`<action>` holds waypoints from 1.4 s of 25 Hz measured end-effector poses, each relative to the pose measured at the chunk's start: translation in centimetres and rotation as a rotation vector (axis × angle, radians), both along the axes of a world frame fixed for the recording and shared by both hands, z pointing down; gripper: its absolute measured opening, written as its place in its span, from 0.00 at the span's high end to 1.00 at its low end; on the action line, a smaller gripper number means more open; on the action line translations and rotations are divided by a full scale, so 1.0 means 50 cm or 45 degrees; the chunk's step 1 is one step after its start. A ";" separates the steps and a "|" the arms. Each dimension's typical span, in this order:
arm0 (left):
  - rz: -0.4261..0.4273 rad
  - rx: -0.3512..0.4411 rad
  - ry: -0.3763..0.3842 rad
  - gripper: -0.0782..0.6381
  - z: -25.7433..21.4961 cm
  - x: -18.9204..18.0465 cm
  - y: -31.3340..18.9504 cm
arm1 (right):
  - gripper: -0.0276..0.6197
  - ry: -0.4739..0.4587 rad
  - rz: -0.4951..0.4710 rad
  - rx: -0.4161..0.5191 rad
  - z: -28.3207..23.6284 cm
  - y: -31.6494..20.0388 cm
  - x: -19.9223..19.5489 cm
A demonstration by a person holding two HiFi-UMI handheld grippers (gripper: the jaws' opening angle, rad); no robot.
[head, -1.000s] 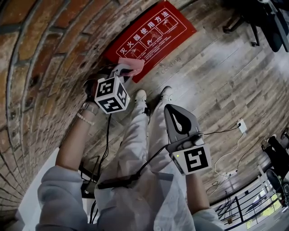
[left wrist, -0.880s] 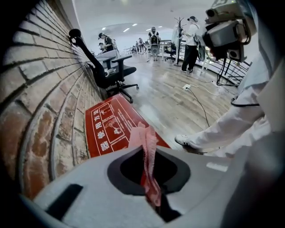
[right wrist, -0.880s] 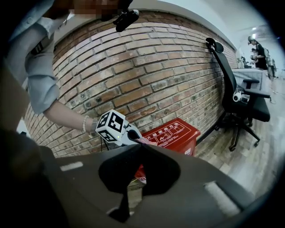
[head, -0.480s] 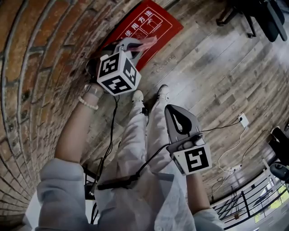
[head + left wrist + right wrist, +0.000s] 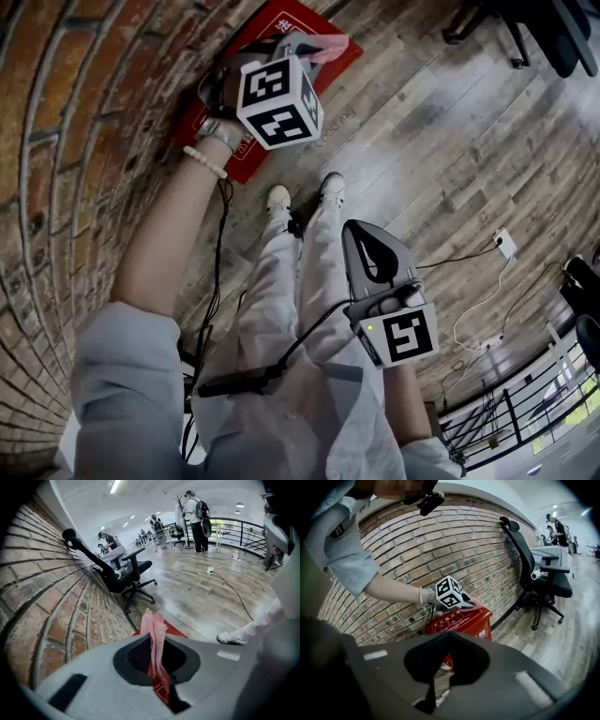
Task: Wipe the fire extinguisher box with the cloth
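Box (image 5: 464, 619), red and flat-topped with white print on its lid, stands on the plank floor (image 5: 450, 150) hard against the brick wall (image 5: 84, 112). Its skin looks like smooth painted metal, while the brick beside it is rough with deep joints. The left tongs (image 5: 157, 641) reach over the lid's far end, clamped on a thin pink cloth (image 5: 153, 620). It is soft and crinkle-edged, and sticks out past the tips as a narrow folded strip. Whether it presses on the lid I cannot confirm. The right tongs (image 5: 449, 637) hang back near the person's legs, closed on nothing. The likeliest trouble is the small bite on the cloth: dragged across the lid, it could pull free or bunch up. With so little fabric past the tips, the hard tongs might also scrape the paint or catch on the wall.
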State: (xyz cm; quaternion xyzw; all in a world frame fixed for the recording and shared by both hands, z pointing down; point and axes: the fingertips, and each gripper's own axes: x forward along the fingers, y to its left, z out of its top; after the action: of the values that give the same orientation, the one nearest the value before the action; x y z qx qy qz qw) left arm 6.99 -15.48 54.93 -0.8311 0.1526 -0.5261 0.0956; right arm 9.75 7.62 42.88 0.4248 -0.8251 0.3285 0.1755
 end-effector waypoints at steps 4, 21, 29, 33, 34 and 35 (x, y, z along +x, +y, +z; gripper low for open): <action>0.015 -0.004 -0.023 0.88 0.033 0.037 -0.011 | 0.95 0.008 0.028 -0.006 0.009 -0.004 0.025; 0.185 -0.090 -0.173 0.88 0.103 0.044 0.058 | 0.95 -0.020 0.028 0.026 0.001 -0.019 0.025; 0.203 -0.118 -0.161 0.88 0.104 0.003 0.117 | 0.95 -0.006 -0.016 0.019 -0.006 -0.014 -0.010; 0.181 -0.149 -0.137 0.88 0.104 -0.025 0.154 | 0.95 -0.014 -0.040 0.049 -0.014 -0.014 -0.035; 0.177 -0.158 -0.131 0.88 0.103 -0.032 0.164 | 0.95 -0.013 -0.048 0.052 -0.016 -0.012 -0.041; 0.173 -0.168 -0.124 0.88 0.103 -0.039 0.175 | 0.95 -0.010 -0.056 0.054 -0.016 -0.008 -0.047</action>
State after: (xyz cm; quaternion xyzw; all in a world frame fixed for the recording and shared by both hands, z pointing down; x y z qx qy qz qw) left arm 5.04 -6.73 60.07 -0.8176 0.0560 -0.5670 0.0833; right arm 7.40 7.21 42.10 0.4090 -0.8417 0.3086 0.1706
